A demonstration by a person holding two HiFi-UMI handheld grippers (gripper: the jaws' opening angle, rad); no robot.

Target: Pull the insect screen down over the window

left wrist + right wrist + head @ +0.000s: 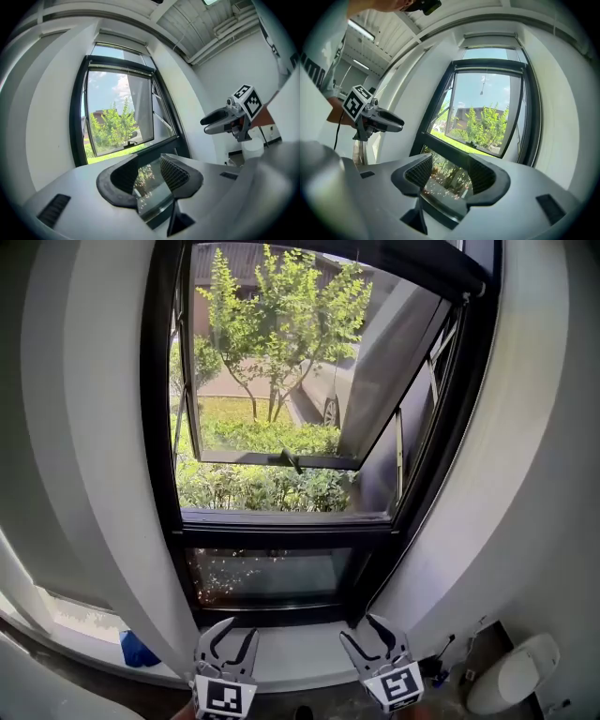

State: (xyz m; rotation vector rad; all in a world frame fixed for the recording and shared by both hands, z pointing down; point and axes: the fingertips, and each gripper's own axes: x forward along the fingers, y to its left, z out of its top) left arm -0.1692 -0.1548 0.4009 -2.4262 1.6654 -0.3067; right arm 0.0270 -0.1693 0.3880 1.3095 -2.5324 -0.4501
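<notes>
My left gripper (225, 645) sits low before the sill, jaws apart with nothing between them. Above it the window (157, 427) is uncovered. The insect screen (422, 266) seems rolled into the dark cassette along the frame's top, and its pull cord (483, 88) dangles into the opening. I judge the mesh light, soft, easily torn and probably sprung, so I'd take the cord's toggle or the bottom bar, never the mesh. My right gripper (378, 641) is likewise spread and empty. I can read no writing, only the square markers (225, 697) on the cubes.
</notes>
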